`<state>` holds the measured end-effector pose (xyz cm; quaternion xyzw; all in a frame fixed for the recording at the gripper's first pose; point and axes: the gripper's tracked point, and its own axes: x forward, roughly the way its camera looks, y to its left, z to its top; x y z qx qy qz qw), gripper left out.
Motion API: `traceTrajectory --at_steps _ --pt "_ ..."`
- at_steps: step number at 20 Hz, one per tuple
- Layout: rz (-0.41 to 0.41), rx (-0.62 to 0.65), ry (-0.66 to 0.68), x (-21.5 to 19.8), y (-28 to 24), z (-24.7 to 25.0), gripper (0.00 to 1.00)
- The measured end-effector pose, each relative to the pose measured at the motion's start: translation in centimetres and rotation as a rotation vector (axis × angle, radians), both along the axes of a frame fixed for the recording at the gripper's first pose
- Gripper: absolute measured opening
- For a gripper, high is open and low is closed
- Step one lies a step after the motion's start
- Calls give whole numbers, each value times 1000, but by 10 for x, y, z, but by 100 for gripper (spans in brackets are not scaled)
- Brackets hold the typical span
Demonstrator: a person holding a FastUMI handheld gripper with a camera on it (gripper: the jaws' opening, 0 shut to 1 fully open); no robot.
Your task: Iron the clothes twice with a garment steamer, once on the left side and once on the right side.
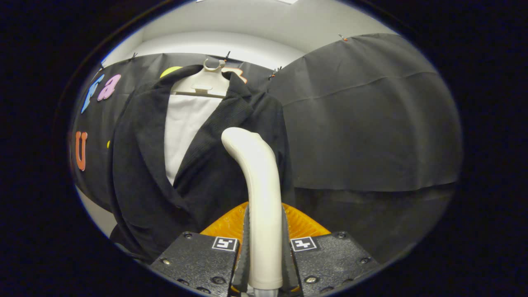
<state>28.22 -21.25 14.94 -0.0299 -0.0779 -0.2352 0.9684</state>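
Observation:
A cream garment steamer (pixel 259 194) stands upright between my fingers, its curved head leaning toward the jacket. My gripper (pixel 264 251) is shut on the steamer's handle, one finger pressing each side. Beyond it a black jacket (pixel 198 165) hangs on a cream hanger (pixel 205 84), with a white shirt (pixel 185 128) showing between the lapels. The steamer's head sits in front of the jacket's right front panel, at about chest height. Whether the head touches the fabric, I cannot tell.
Black cloth (pixel 363 123) covers the booth wall behind and to the right of the jacket. A white wall (pixel 231 45) runs above the cloth. An orange ribbed part (pixel 222 225) lies just behind my fingers.

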Motion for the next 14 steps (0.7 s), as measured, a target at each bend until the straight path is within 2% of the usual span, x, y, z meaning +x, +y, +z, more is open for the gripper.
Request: traceTrajectory --at_steps 14 --pt "-53 38 160 -20 25 -90 34"
